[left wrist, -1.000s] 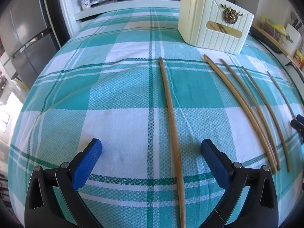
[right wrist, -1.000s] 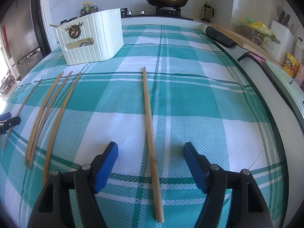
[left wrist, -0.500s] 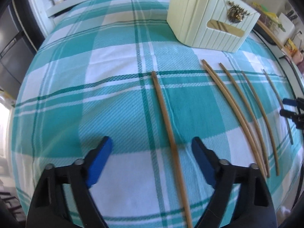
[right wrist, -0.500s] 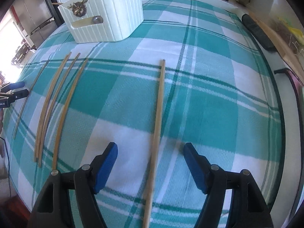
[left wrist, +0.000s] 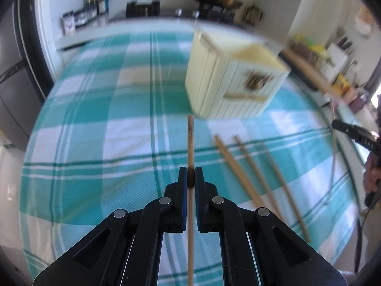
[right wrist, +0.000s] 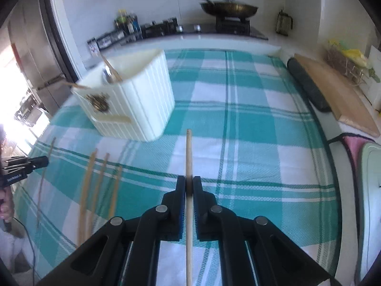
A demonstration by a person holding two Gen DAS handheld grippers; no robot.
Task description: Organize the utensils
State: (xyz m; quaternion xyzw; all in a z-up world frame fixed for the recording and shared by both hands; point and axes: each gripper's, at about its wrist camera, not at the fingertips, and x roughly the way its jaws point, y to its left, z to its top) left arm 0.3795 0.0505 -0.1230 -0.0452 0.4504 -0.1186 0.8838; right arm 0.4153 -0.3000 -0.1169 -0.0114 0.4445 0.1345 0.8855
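My left gripper is shut on a wooden chopstick, its jaws closing tight on the stick, which is lifted off the teal checked cloth. My right gripper is likewise shut on another chopstick, held above the cloth. A cream ribbed utensil holder stands beyond both tips, with utensils inside. Three chopsticks lie on the cloth between the two grippers. Each wrist view shows the other gripper at its edge: right gripper, left gripper.
A wooden cutting board and a dark roll lie along the right counter edge. A pan sits on the stove at the back, with spice jars to its left. A fridge stands at the left.
Both grippers went from open, straddling a chopstick on the cloth, to shut on it. Both have risen with their chopsticks and now look towards the holder.
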